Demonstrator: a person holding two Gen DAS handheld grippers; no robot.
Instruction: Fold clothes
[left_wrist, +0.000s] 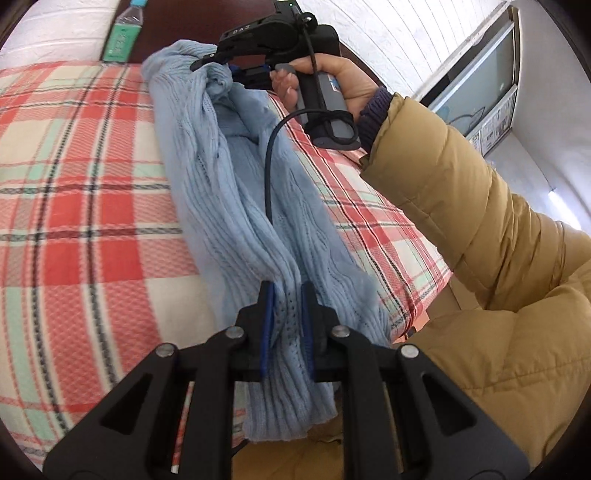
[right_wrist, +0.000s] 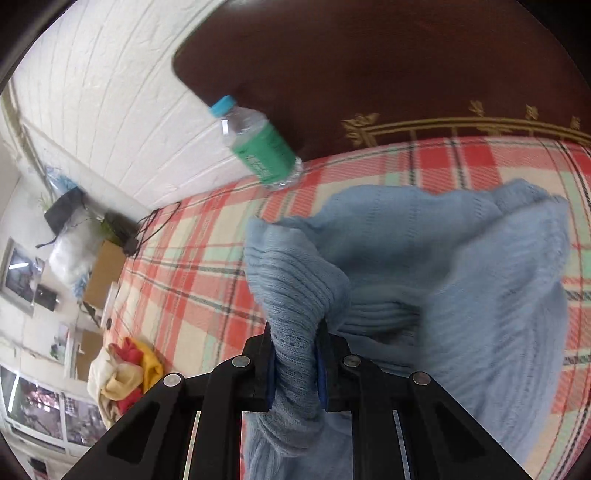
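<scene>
I am reading the letters "DAS" on the black body of my right tongs (left_wrist: 221, 68); the bottle label print is too blurred to read. One light blue rib-knit sweater (left_wrist: 236, 206), with small eyelet rows, is hanging bunched between my two tongs above the bed (left_wrist: 74, 184); my left tongs (left_wrist: 287, 310) are clenching one gathered end between blue pads; my right tongs are gripping the other end, my hand (left_wrist: 332, 81) wrapping the handle. One plaid sheet in red, cream and mint is covering the bed; one clear plastic bottle (right_wrist: 258, 146), blue cap and green label, is standing by the dark brown headboard (right_wrist: 406, 74) with gold trim; one small heap of red, yellow and cream cloth (right_wrist: 122, 380) is lying at the far edge.
</scene>
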